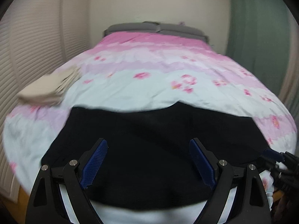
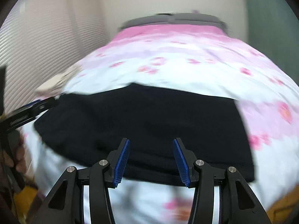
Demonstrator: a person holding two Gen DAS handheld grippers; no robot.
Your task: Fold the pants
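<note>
Black pants (image 1: 149, 149) lie folded in a flat dark block on the near part of the bed; they also show in the right wrist view (image 2: 145, 123). My left gripper (image 1: 148, 144) is open wide, fingers above the pants, holding nothing. My right gripper (image 2: 151, 143) is open above the near edge of the pants, holding nothing. The left gripper also shows at the left edge of the right wrist view (image 2: 44, 104), by the pants' far left corner. The right gripper shows at the right edge of the left wrist view (image 1: 274, 156).
The bed has a pink and pale blue floral cover (image 1: 149, 78). A stack of folded beige cloth (image 1: 48, 87) lies on its left side. Grey pillows (image 1: 157, 28) sit at the head. White slatted panels stand left, a green curtain (image 1: 257, 37) right.
</note>
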